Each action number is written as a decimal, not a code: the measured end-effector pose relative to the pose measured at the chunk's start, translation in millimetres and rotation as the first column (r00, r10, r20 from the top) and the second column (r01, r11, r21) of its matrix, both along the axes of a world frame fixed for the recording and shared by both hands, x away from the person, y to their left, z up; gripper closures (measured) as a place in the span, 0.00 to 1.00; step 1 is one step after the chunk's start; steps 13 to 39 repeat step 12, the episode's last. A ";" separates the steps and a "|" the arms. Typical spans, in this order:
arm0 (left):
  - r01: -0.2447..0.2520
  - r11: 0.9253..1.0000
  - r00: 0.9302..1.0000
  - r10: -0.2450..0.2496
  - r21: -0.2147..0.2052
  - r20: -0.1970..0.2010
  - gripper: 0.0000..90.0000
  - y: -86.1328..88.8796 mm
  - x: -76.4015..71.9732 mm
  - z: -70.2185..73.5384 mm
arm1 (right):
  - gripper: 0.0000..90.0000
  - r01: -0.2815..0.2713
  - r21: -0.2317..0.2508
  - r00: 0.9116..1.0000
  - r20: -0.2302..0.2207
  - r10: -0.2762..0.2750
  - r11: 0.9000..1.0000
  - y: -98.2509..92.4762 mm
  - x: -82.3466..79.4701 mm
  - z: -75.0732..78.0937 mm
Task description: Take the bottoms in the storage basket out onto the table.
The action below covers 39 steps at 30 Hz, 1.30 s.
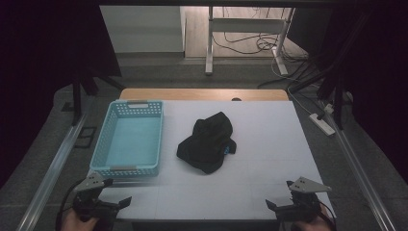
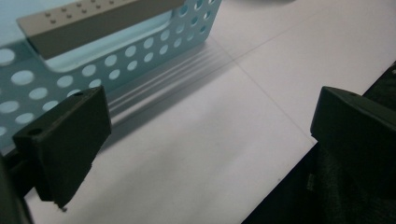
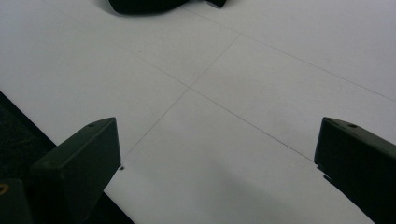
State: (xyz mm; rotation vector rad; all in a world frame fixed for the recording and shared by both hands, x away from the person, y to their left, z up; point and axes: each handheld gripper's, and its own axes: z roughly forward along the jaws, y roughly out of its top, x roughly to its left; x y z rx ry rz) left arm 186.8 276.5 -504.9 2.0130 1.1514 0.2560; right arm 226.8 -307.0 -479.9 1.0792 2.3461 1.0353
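each black hand-held gripper [image 1: 119, 204] carries a grey three-cornered plate, blocky matte jaws with small screw holes.

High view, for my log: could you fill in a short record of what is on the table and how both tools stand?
surface: white table
garment: crumpled black cloth, mid-table, untouched
container: light blue perforated basket, left of the cloth, nothing inside
left tool: open, at the near edge by the basket's near wall
right tool: open, at the near right edge
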 end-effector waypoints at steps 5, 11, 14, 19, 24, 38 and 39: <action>-0.005 1.000 1.000 0.005 0.013 -0.007 0.00 2.0 -2.5 -0.5 | 0.01 0.002 0.002 1.000 0.001 -0.002 1.000 -0.1 0.0 0.2; -0.010 1.000 1.000 0.010 0.005 -0.016 0.00 4.3 -3.4 -1.1 | 0.01 0.001 -0.003 1.000 0.002 -0.001 1.000 0.5 -0.1 0.2; -0.010 1.000 1.000 0.010 0.004 -0.018 0.00 4.1 -2.9 -1.1 | 0.01 0.000 -0.006 1.000 0.002 0.000 1.000 0.5 0.0 0.1; -0.010 1.000 1.000 0.010 0.004 -0.018 0.00 4.1 -2.9 -1.1 | 0.01 0.000 -0.006 1.000 0.002 0.000 1.000 0.5 0.0 0.1; -0.010 1.000 1.000 0.010 0.004 -0.018 0.00 4.1 -2.9 -1.1 | 0.01 0.000 -0.006 1.000 0.002 0.000 1.000 0.5 0.0 0.1; -0.010 1.000 1.000 0.010 0.004 -0.018 0.00 4.1 -2.9 -1.1 | 0.01 0.000 -0.006 1.000 0.002 0.000 1.000 0.5 0.0 0.1; -0.010 1.000 1.000 0.010 0.004 -0.018 0.00 4.1 -2.9 -1.1 | 0.01 0.000 -0.006 1.000 0.002 0.000 1.000 0.5 0.0 0.1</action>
